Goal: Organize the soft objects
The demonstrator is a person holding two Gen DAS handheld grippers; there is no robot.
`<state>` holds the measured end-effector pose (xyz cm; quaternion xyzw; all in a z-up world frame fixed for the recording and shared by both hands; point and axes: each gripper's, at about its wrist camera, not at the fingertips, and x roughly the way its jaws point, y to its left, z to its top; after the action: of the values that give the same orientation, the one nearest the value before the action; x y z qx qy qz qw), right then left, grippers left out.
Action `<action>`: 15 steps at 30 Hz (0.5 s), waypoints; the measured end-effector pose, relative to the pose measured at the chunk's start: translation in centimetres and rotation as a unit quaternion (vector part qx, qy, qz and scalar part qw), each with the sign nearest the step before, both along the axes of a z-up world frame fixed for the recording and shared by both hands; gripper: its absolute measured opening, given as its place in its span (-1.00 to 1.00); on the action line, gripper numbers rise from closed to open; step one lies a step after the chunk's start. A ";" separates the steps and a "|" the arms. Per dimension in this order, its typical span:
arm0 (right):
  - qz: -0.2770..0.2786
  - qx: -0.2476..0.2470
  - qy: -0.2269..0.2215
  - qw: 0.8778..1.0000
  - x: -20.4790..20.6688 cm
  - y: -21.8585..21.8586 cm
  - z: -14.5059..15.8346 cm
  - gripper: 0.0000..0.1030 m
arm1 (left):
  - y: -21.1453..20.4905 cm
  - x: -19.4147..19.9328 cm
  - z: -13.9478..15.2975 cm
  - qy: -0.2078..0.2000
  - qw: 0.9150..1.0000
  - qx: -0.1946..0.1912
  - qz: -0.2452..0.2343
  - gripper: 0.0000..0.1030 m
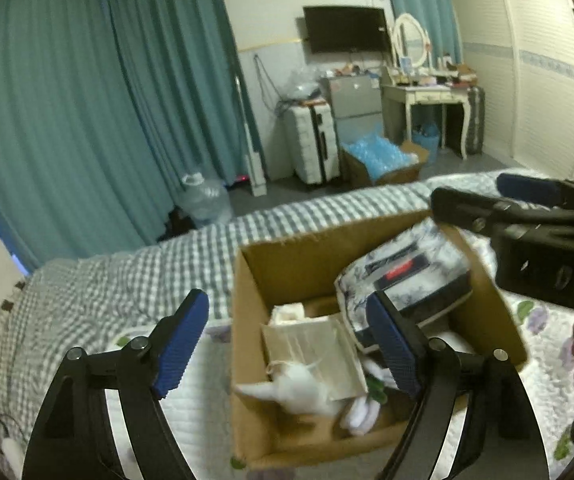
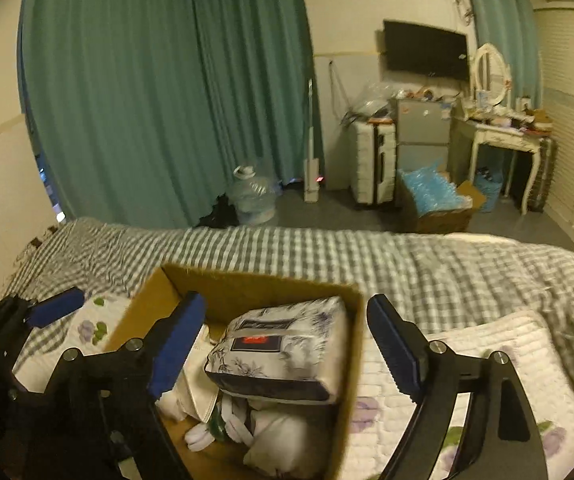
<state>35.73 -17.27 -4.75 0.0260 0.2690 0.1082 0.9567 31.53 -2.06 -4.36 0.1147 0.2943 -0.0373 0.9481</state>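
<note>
Bedroom w/ teal curtains, wall TV, white dressing table and suitcase at 12–1 o'clock of left wrist view; foreground is a bed w/ grey checked cover and a floral quilt. Cardboard box sits on the bed, open-topped. Inside: floral-print bedding pack w/ red label leans at the 2 o'clock corner of the box; flat plastic-wrapped packet lies near centre; white plush toy lies at approx. 6 o'clock, partly under the packet. Left gripper hovers over the box, jaws wide apart, nothing between them; its right finger overlaps the bedding pack in view, contact can't be judged. Right gripper is likewise spread wide and empty, straddling the box's right wall, bedding pack seen between the fingers. Frames are motion-blurred.
</note>
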 end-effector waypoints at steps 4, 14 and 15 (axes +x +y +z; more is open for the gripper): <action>-0.020 -0.013 -0.030 0.999 -3.9 -1.1 5.5 0.64 | 0.3 -3.1 4.0 -0.033 0.999 -0.007 0.001 0.60; -0.055 -0.057 -0.151 0.985 -18.7 -1.5 18.6 1.00 | 1.3 -15.9 16.5 -0.181 0.983 -0.014 -0.004 0.77; -0.058 -0.059 -0.160 0.984 -19.9 -1.5 19.3 1.00 | 1.5 -17.4 17.5 -0.194 0.981 -0.020 -0.005 1.00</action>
<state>15.81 -18.81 14.59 -0.0323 0.1162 0.0396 0.9919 14.15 -0.52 13.17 0.1023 0.1038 -0.0251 0.9890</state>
